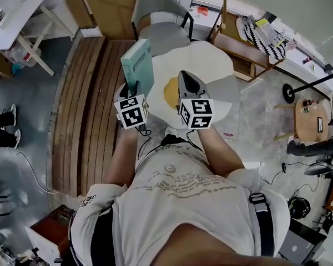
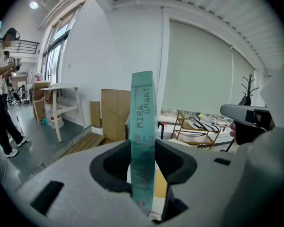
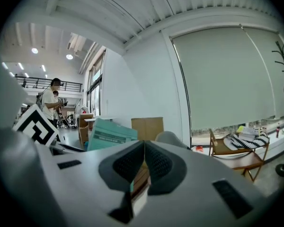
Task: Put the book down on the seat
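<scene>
The book [image 2: 143, 108] stands upright, clamped between the left tongs [image 2: 143, 149].

The book [image 1: 137, 65] is showing a teal cover and a teal spine with darker lettering. The left tongs [image 2: 143, 151] and the right tongs [image 3: 144, 167] are both wearing pale grey bodies with black pads, each carrying a cube patterned in black-and-white squares. Beyond them the chair [image 1: 161, 21] is showing plain grey, the rug [image 1: 211, 60] is lying white with a round yellow patch like a fried egg, the slatted wooden floor strip [image 1: 83, 110] is glowing brown, and the person's shirt [image 1: 177, 198] is looking off-white with faint beige print.
</scene>
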